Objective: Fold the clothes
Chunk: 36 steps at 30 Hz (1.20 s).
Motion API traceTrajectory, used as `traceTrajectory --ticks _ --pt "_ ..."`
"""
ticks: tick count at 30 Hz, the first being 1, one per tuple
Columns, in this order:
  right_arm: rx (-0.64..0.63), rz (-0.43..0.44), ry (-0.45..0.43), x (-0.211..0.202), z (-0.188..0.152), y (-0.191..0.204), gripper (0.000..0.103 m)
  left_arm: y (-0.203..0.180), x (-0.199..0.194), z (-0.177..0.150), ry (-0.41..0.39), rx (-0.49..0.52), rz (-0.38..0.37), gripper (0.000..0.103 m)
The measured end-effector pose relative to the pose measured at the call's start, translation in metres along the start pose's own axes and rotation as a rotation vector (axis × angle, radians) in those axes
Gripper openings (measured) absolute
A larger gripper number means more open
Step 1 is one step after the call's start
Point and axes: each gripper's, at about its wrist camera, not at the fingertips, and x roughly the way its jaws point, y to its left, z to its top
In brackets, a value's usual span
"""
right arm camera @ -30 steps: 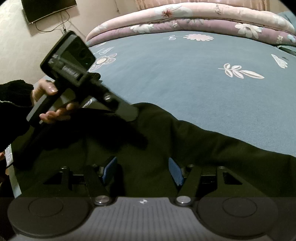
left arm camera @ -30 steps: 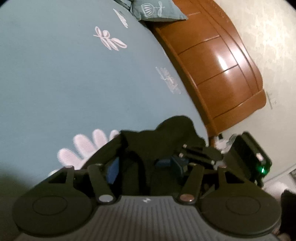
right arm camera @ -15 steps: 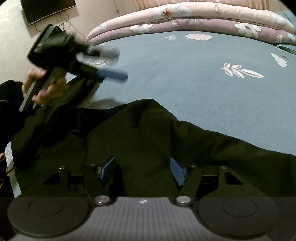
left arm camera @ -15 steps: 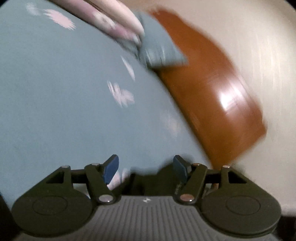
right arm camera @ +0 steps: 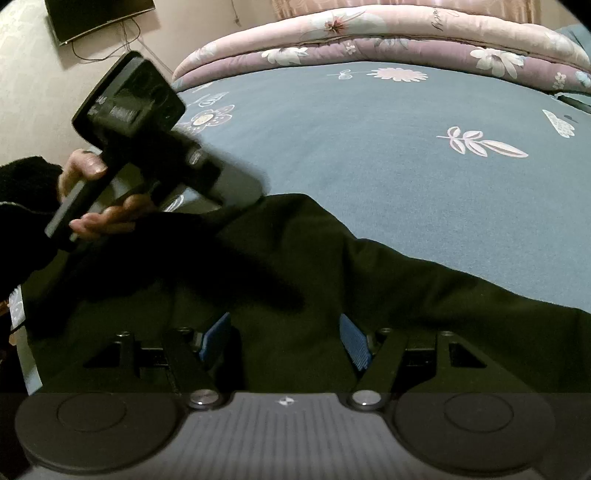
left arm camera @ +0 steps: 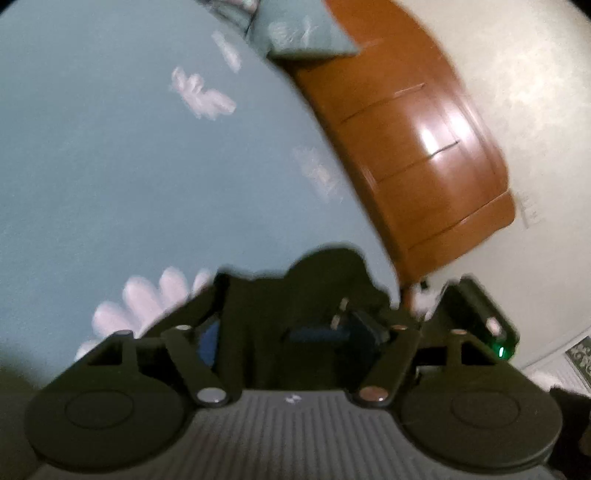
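A black garment lies spread over the near part of a blue-grey flowered bed sheet. My right gripper stands open just above it, blue pads wide apart with cloth under them. In the right wrist view a hand holds my left gripper, tips down at the garment's far left edge. In the left wrist view my left gripper has its jaws opening, and a bunched ridge of the garment sits between the pads. I cannot see the pads pressing it. The right gripper's housing shows a green light.
A wooden headboard and a blue-grey pillow bound the bed on one side. Folded pink and mauve quilts line the far side. A dark screen hangs on the wall. The bed's edge runs close to the garment's left end.
My left gripper swung up clear of the garment half a second ago and is back down at its edge, jaws wider. The right gripper and the cloth under it stayed put.
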Motion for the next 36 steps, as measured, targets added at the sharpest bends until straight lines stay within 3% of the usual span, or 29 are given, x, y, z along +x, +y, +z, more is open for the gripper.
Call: traceTrajectory --ticks 4,5,7,9,14,18,22,23,24,27,29,32,34,36 --pt "-0.025 0.021 0.006 -0.002 -0.001 -0.015 0.07 0.017 -0.025 0.005 -0.332 -0.102 -0.009 0.07" --pt "-0.025 0.02 0.006 -0.001 -0.001 -0.015 0.07 0.022 -0.032 0.006 -0.368 -0.133 0.004 0.07" --pt "-0.02 0.021 0.004 -0.001 -0.001 -0.016 0.07 0.022 -0.04 0.008 -0.35 -0.148 0.06 0.07" --pt "-0.024 0.024 -0.01 -0.002 -0.001 -0.015 0.069 0.01 -0.041 0.007 -0.295 -0.086 0.133 0.07" --pt "-0.102 -0.007 -0.094 -0.016 0.006 -0.009 0.064 -0.041 -0.027 -0.009 -0.102 0.247 0.349 0.071" --pt "-0.192 -0.088 -0.176 -0.028 0.02 -0.023 0.064 -0.063 -0.008 -0.018 0.006 0.42 0.45 0.071" --pt "-0.205 -0.041 -0.072 -0.012 0.024 -0.051 0.063 -0.064 0.007 -0.028 0.086 0.478 0.59 0.071" --pt "-0.208 -0.046 -0.037 -0.004 0.022 -0.056 0.056 -0.063 0.012 -0.03 0.1 0.488 0.638 0.071" --pt "-0.212 -0.076 -0.01 0.005 0.02 -0.059 0.038 -0.061 0.015 -0.031 0.103 0.493 0.684 0.071" --pt "-0.169 -0.101 0.003 0.016 0.02 -0.063 0.013 -0.055 0.015 -0.032 0.039 0.446 0.761 0.073" --pt "-0.122 -0.162 -0.008 0.011 0.023 -0.07 0.007 -0.051 0.015 -0.033 -0.027 0.419 0.822 0.076" --pt "-0.053 -0.258 -0.005 0.006 0.021 -0.086 0.008 -0.048 0.016 -0.031 -0.111 0.37 0.914 0.075" --pt "-0.001 -0.205 -0.039 -0.001 0.018 -0.091 0.013 -0.054 0.008 -0.03 -0.166 0.349 0.922 0.069" --pt "0.003 -0.126 -0.082 -0.008 0.018 -0.084 0.015 -0.065 0.0 -0.03 -0.211 0.347 0.904 0.069"
